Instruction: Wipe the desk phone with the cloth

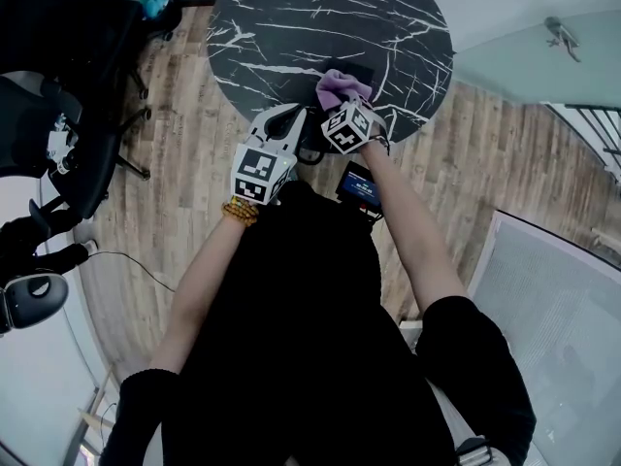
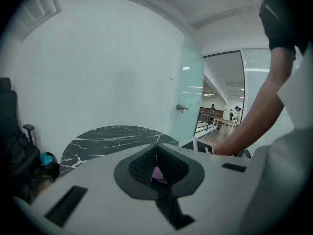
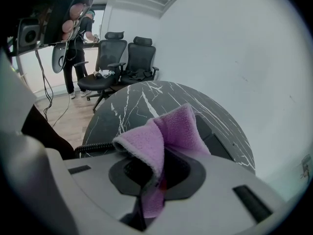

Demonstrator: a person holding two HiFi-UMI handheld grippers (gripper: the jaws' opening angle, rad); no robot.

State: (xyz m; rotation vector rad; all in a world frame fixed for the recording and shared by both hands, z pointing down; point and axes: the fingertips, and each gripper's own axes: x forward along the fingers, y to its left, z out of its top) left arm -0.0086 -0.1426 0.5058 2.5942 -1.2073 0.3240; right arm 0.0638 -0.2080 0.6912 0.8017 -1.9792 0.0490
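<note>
Purple cloth (image 3: 171,131) is pinched by R tool (image 3: 157,175), held above desk phone (image 3: 217,143), which is sat at person-side edge of round black marble counter (image 3: 127,106). L tool (image 2: 156,153) is pressed together w/ nothing gripped, at same counter edge.

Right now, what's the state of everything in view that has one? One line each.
purple fleecy cloth: folded, clamped, sticking up over the phone.
right gripper: fingers shut on the cloth.
left gripper: fingers together, tips closed.
black desk phone: on the round black marble table, mostly hidden by the cloth; handset position unclear.
black coiled cord: lying at the table edge.
</note>
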